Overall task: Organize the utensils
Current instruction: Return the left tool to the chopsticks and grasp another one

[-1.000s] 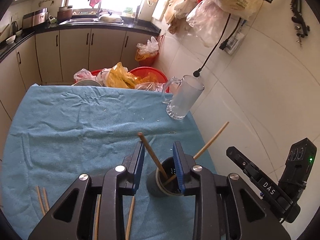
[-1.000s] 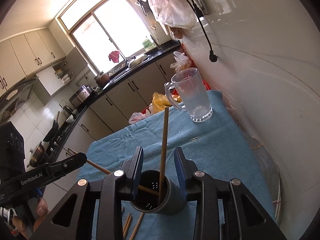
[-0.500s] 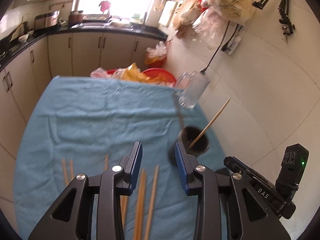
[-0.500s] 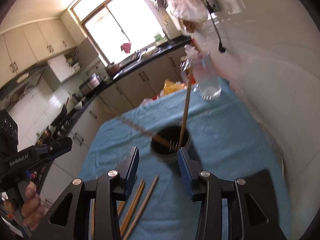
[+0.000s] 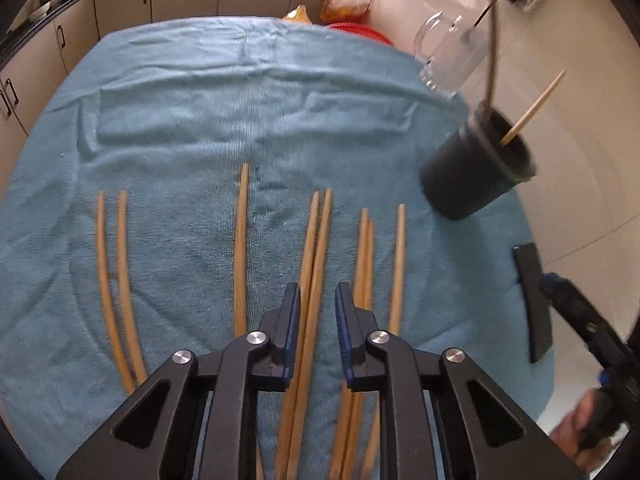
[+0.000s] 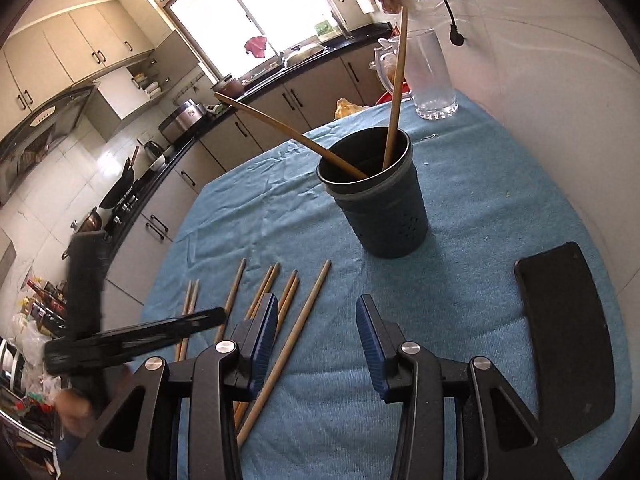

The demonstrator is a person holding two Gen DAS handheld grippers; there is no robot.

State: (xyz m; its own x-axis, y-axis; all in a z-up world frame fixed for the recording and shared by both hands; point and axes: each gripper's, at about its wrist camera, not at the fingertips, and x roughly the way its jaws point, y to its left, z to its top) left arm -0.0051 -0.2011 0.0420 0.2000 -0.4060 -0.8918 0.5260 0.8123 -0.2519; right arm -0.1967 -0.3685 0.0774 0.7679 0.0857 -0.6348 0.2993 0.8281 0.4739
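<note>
pulling back from the holder, both of your grippers now sit over the loose chopsticks instead of the cup they flanked a second ago. your left gripper has dropped low over the blue cloth, jaws parted with nothing clamped, and a touching pair of chopsticks runs straight up the gap between the pads. more sticks lie just beside it: a close pair and a single to the right, one lone stick to the left, and two further left.

your right gripper is also spread wide and empty, hovering above the cloth with one chopstick angling just inside its left pad. the black flat object lies well off to its right.

beyond the row, the dark utensil holder stands upright near the far right edge, with two chopsticks in the holder leaning out at different angles. the glass mug stands behind it.

so two sticks look delivered and, by my count, eight are left on the cloth. your left hand seems best lined up for the next pick; closing on both sticks at once may let one slip, so you might shift to take a single.
</note>
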